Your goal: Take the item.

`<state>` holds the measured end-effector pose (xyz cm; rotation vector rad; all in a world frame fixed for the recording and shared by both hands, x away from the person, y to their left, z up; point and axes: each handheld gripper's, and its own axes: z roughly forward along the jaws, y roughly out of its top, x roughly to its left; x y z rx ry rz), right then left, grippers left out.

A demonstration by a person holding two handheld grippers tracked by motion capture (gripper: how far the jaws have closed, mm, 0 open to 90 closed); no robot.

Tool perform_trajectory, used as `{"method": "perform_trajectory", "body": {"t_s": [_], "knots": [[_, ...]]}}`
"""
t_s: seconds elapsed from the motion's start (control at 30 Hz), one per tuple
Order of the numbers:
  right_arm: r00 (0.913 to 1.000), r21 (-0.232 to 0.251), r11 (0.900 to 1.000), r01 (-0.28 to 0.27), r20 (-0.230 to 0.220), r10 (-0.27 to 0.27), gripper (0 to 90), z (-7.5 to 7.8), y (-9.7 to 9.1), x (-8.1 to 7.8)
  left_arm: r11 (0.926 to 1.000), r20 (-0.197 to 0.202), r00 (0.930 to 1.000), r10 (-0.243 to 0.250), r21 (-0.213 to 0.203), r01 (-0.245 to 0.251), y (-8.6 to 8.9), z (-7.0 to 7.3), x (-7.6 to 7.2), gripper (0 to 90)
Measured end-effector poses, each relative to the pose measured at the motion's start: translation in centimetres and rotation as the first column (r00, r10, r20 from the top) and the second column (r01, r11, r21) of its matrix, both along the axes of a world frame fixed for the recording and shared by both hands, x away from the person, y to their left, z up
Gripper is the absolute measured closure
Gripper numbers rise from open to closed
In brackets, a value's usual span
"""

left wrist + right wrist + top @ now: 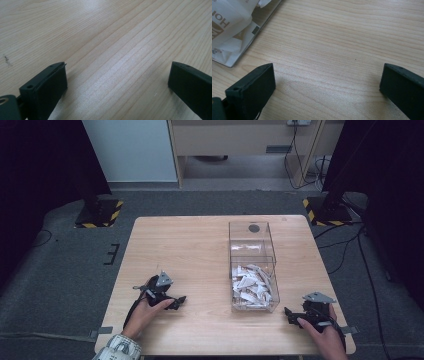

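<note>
A clear plastic box (252, 240) stands on the wooden table (200, 250), right of centre, with several white paper packets (251, 287) heaped in its near half. My left gripper (179, 302) rests low on the table at the near left, held by a hand, well apart from the box. Its jaws stand wide open over bare wood (117, 75). My right gripper (289, 312) lies at the near right, just past the box's near right corner. Its jaws are open too (328, 77), with nothing between them; the box corner and packets (232, 27) show at the upper left.
Dark carpet surrounds the table. Two black stand bases with yellow-black hazard tape (97, 212) (325, 210) sit beyond the far corners. A wooden desk (240, 140) and cables (300, 165) lie at the back.
</note>
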<state>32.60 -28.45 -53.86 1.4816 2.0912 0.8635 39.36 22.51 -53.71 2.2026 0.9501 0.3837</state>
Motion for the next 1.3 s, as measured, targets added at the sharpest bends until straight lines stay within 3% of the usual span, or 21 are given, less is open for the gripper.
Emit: {"method": "perform_trajectory", "body": {"t_s": [0.23, 0.4, 0.73, 1.03, 1.3], "knots": [[1.0, 0.0, 1.0, 0.0, 0.0, 0.0, 0.5, 0.0, 0.0, 0.0, 1.0, 0.018, 0.9998, 0.005, 0.008, -0.005, -0.1, 0.4, -0.4, 5.7], [1.0, 0.0, 1.0, 0.0, 0.0, 0.0, 0.5, 0.0, 0.0, 0.0, 0.9995, 0.033, 0.9994, 0.01, -0.03, -0.009, 0.0, 0.9, -0.5, 5.2], [1.0, 0.0, 1.0, 0.001, 0.0, -0.001, 0.5, 0.0, 0.0, 0.0, 0.9984, 0.083, 0.9965, 0.0, -0.056, 0.004, 0.0, 2.0, -0.8, 6.1], [1.0, -0.001, 1.0, 0.002, 0.001, -0.002, 0.5, 0.0, 0.0, 0.0, 0.9966, 0.094, 0.9955, 0.013, -0.082, -0.005, 0.4, 2.6, -0.9, 7.4], [1.0, 0.0, 1.0, 0.001, 0.0, -0.001, 0.5, 0.0, 0.0, 0.0, 0.9941, 0.104, 0.9945, -0.012, -0.106, 0.023, 0.2, 2.9, -1.0, 7.2]]}}
